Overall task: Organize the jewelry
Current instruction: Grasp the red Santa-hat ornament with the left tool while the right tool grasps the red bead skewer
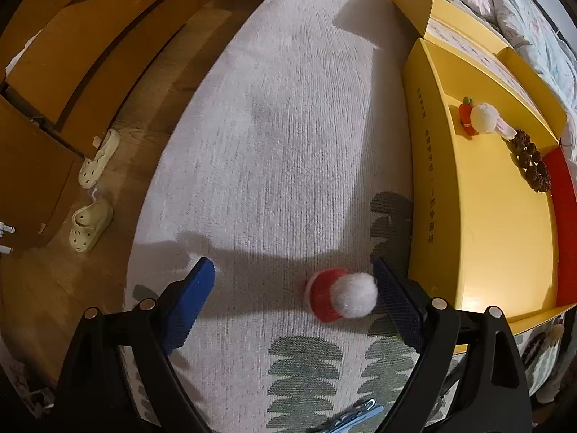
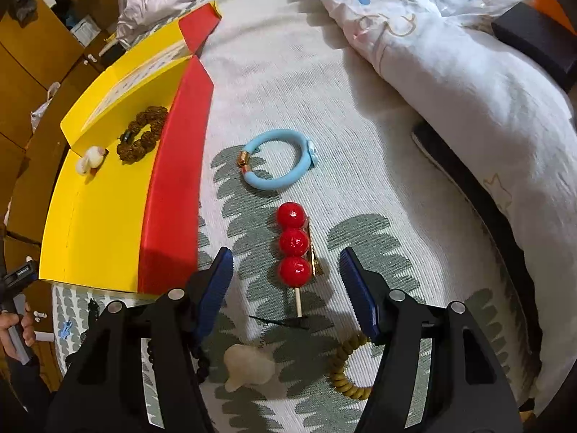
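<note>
Here, view by view:
Left wrist – gripper: the left gripper (image 1: 294, 288) has its jaws spread wide over the pale rug (image 1: 274, 137); nothing is held.
Left wrist – pompom: a red-and-white pompom charm (image 1: 342, 300) lies low and right of centre, just beside the right finger.
Left wrist – box: the yellow box (image 1: 505, 238) at right holds a carrot-and-pompom charm (image 1: 478, 117) and a dark bead bracelet (image 1: 532, 160).
Right wrist – gripper: the right gripper (image 2: 286, 269) is parted and empty; the red ball hairpin (image 2: 294, 249) lies between its fingers.
Right wrist – upper centre: a blue bracelet (image 2: 279, 158) – apart from the hairpin.

Glossy red hair clip (image 2: 294, 245) — fuzzy, woven rug (image 2: 324, 83).
</note>
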Motion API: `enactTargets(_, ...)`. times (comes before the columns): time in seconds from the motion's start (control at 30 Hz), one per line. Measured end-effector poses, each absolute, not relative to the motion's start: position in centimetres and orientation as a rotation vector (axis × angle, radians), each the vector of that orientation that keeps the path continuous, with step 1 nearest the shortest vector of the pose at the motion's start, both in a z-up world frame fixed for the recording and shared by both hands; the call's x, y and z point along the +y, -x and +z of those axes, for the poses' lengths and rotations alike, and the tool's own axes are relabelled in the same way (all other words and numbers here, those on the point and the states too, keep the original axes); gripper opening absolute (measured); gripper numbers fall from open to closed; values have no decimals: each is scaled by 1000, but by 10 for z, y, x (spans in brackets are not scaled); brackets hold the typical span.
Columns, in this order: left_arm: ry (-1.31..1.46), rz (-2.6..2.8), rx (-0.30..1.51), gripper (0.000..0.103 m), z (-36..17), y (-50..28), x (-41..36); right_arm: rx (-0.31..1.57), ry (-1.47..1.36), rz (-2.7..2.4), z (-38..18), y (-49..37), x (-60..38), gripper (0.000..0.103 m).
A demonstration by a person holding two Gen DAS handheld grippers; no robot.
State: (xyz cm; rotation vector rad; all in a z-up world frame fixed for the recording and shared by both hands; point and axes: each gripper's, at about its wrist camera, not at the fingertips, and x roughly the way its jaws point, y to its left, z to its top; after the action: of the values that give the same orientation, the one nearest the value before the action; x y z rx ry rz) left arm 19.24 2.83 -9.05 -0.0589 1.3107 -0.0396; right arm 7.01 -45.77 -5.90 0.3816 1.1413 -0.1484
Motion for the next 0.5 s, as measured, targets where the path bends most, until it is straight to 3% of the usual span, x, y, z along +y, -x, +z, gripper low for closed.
enactTargets(0.2,63,-43,1322,87,-92,-192,25,1145,-386,-136,-63,-74,-457,61)
enactTargets(0.5,105,-80,1348,69,-90,-189,23,1164,-399,-135,-73,-78,-463,55)
